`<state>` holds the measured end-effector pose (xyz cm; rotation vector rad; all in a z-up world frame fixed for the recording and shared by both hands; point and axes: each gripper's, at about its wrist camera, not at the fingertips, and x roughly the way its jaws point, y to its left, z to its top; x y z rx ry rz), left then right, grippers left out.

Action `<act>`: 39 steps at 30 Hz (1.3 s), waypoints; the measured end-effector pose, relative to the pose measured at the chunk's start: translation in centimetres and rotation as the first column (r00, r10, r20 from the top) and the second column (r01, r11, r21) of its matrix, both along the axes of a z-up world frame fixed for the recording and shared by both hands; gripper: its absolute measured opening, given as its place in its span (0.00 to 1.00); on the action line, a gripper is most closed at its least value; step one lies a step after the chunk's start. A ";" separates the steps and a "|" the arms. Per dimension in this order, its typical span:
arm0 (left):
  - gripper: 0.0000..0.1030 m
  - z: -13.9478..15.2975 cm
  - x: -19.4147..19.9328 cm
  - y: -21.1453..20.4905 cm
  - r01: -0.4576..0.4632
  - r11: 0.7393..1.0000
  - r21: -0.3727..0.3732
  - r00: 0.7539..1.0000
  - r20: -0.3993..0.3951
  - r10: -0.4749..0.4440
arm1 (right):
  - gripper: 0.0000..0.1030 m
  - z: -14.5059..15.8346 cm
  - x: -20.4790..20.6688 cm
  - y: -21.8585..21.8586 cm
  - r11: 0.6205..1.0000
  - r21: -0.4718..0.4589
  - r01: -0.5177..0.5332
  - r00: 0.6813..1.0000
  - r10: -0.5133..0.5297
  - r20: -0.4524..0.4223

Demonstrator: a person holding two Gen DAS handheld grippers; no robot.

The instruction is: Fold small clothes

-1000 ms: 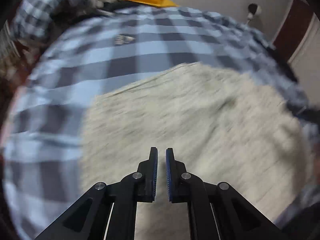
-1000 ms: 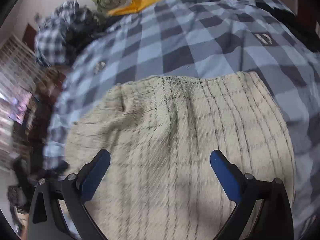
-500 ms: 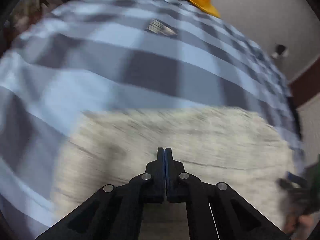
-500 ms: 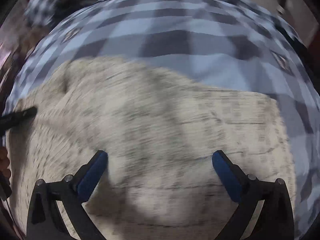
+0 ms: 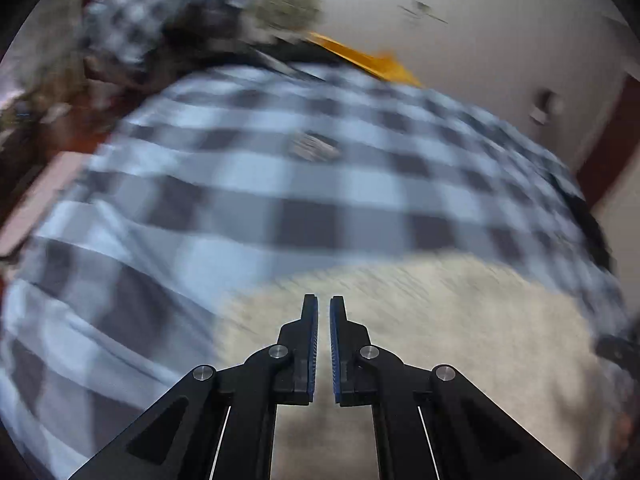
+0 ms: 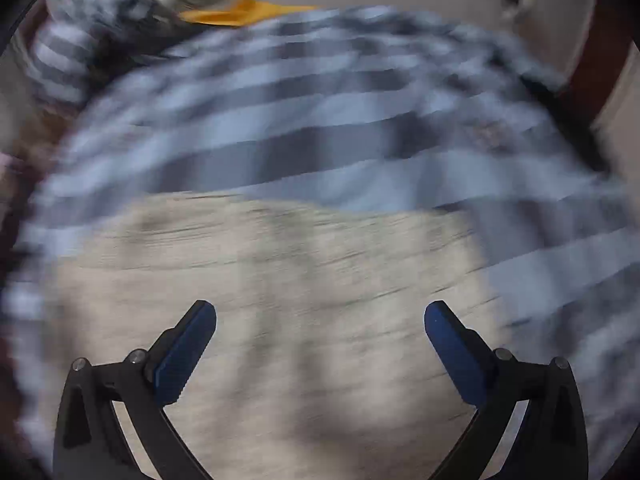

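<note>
1. The cream knitted garment (image 6: 280, 280) lies spread flat on the checked bed cover (image 5: 280, 184), filling the lower frame, likely laid out for folding.
2. The left hand-held gripper (image 5: 324, 312) is clenched on nothing, over the garment's edge.
3. The right hand-held gripper (image 6: 320, 320) is released, jaws wide above the cloth, probably ready to pinch.

Each camera sat just behind its own gripper, looking forward and steeply down along the fingers. The left gripper (image 5: 324, 312) view faced the checked bed cover (image 5: 280, 184) ahead, with the cream garment (image 5: 460, 320) close under and to the right of the fingertips. The right gripper (image 6: 320, 320) view hung close over the same garment (image 6: 312, 280) — the cover (image 6: 320, 120) beyond it. Both shared the yellow cloth (image 5: 360, 58) (image 6: 244, 12) at the far wall — both were blurred.
</note>
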<state>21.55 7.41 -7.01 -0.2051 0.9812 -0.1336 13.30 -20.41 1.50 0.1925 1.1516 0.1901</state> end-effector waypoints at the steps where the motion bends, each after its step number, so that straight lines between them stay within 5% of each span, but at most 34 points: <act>1: 0.04 -0.8 -0.6 -1.3 0.060 0.998 -0.006 0.997 -0.050 -0.061 | 0.99 -0.7 -0.4 0.8 0.996 0.084 -0.035 0.999 0.038 -0.030; 3: 0.04 -3.4 -2.5 -4.0 0.168 0.985 0.028 0.973 -0.164 -0.161 | 0.99 -2.1 -1.2 3.2 0.981 0.149 -0.128 0.986 0.141 -0.083; 6: 0.04 -6.8 -5.0 -3.4 0.131 0.980 0.150 0.973 -0.206 -0.098 | 0.99 -5.6 -2.3 6.9 0.957 -0.018 -0.289 0.942 0.281 -0.182; 8: 0.04 -6.2 -6.1 -1.3 0.074 0.985 0.154 0.984 -0.172 -0.047 | 0.99 -8.1 -3.3 7.1 0.920 -0.235 -0.314 0.935 0.256 -0.245; 9: 0.04 -5.4 -6.8 -0.6 0.046 0.970 0.240 0.985 -0.172 -0.004 | 0.99 -8.4 -3.8 5.8 0.907 -0.319 -0.275 0.950 0.206 -0.234; 11: 0.05 -3.7 -8.0 0.4 0.034 0.948 0.315 0.987 -0.160 0.018 | 0.99 -7.4 -3.9 3.1 0.924 -0.348 -0.156 0.976 0.089 -0.200; 13: 0.06 -1.2 -10.4 1.8 0.040 0.968 0.247 0.989 -0.149 -0.003 | 0.99 -5.3 -4.8 0.4 0.940 -0.339 -0.033 0.991 -0.012 -0.130; 16: 0.10 1.2 -13.3 2.6 0.061 0.990 0.126 0.990 -0.137 -0.043 | 0.99 -2.4 -7.2 -2.0 0.979 -0.197 0.053 0.996 -0.065 -0.054; 17: 0.19 1.6 -14.3 2.3 0.077 0.993 0.094 0.989 -0.131 -0.064 | 0.99 -1.7 -8.0 -2.4 0.988 -0.138 0.064 0.997 -0.070 -0.036; 19: 0.96 2.8 -15.8 1.9 0.119 0.992 0.036 0.987 -0.118 -0.114 | 0.99 -0.7 -9.6 -2.4 0.997 -0.038 0.070 0.998 -0.070 0.003; 20: 1.00 2.9 -15.8 1.9 0.123 0.992 0.008 0.988 -0.096 -0.121 | 0.99 -0.7 -10.1 -1.7 0.998 -0.021 0.065 0.998 -0.065 0.019; 22: 1.00 3.3 -16.9 1.4 0.126 0.991 -0.052 0.988 -0.079 -0.130 | 0.99 -0.2 -11.0 -1.2 0.998 -0.038 0.046 0.997 -0.043 0.066; 24: 1.00 3.9 -17.9 1.6 0.096 0.995 -0.036 0.993 -0.071 -0.098 | 0.99 1.0 -12.4 -0.8 0.997 -0.070 0.024 0.992 -0.015 0.126; 30: 1.00 2.7 -20.4 0.6 0.121 0.971 0.208 0.986 -0.137 -0.094 | 0.99 1.3 -13.8 -2.0 0.997 -0.071 -0.012 0.994 0.019 0.107; 34: 1.00 3.0 -21.3 0.6 0.095 0.949 0.300 0.988 -0.146 -0.053 | 0.99 1.9 -14.8 -2.5 0.996 -0.091 -0.009 0.997 0.016 0.075; 39: 1.00 3.9 -21.5 2.2 0.003 0.968 0.251 0.991 -0.128 0.030 | 0.99 5.2 -17.8 -1.7 0.978 -0.206 0.029 0.957 0.032 0.287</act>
